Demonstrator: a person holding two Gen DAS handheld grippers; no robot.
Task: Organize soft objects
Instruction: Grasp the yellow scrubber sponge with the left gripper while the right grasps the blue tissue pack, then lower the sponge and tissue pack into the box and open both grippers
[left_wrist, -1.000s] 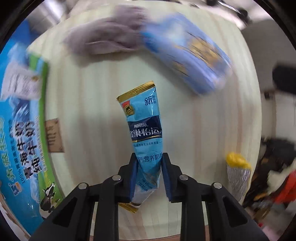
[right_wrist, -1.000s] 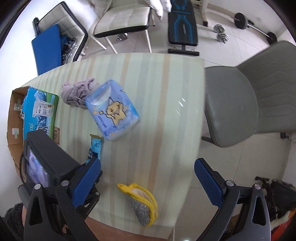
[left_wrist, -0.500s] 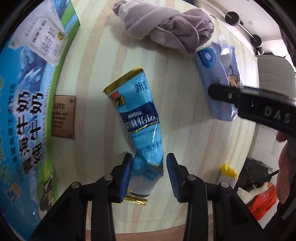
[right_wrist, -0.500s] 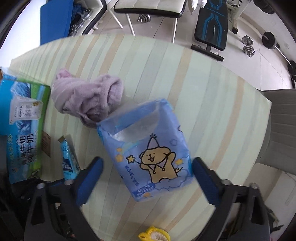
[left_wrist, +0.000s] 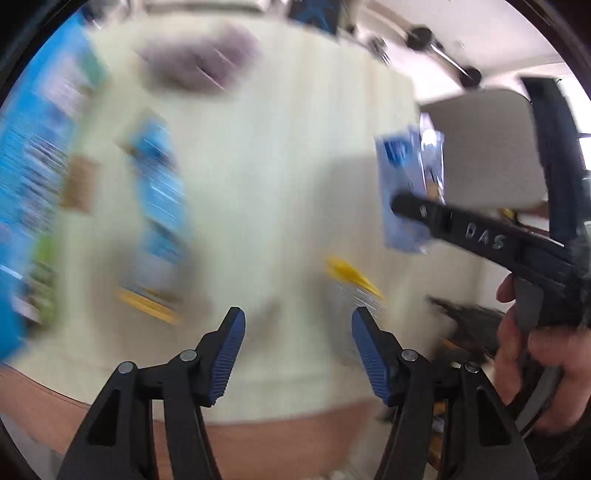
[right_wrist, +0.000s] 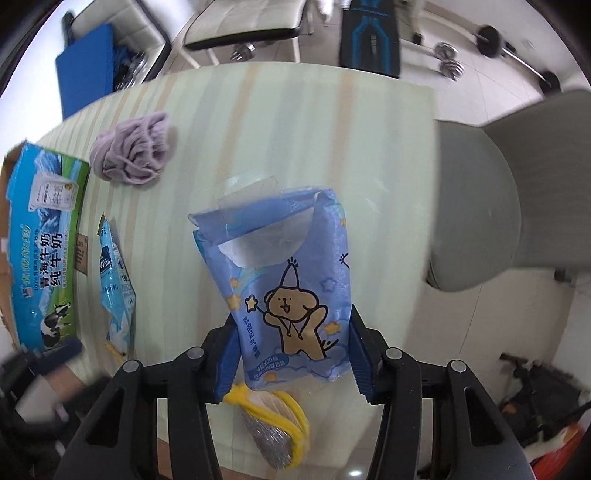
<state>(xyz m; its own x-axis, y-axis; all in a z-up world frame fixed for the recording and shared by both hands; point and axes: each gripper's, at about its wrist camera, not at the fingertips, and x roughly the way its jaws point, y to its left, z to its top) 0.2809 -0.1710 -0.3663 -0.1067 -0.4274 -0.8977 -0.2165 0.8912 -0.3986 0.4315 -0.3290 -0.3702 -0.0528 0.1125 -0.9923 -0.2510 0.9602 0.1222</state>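
Observation:
My right gripper (right_wrist: 291, 354) is shut on a blue tissue pack with a cartoon bear (right_wrist: 284, 288) and holds it above the striped table (right_wrist: 295, 122); the pack also shows in the left wrist view (left_wrist: 406, 192). My left gripper (left_wrist: 295, 350) is open and empty over the table's front edge. The blue Nestle sachet (left_wrist: 159, 218) lies flat on the table to its left, and shows in the right wrist view (right_wrist: 116, 288). A purple cloth (right_wrist: 133, 151) lies bunched at the back left. A yellow-edged scouring pad (right_wrist: 273, 432) lies near the front edge.
A blue and green milk carton box (right_wrist: 44, 254) lies at the table's left edge. A grey chair (right_wrist: 480, 221) stands to the right of the table. More chairs, a bench and dumbbells (right_wrist: 447, 62) are on the floor behind.
My left gripper has let go of the Nestle sachet, opened and swung right. My right gripper has closed on the tissue pack and lifted it.

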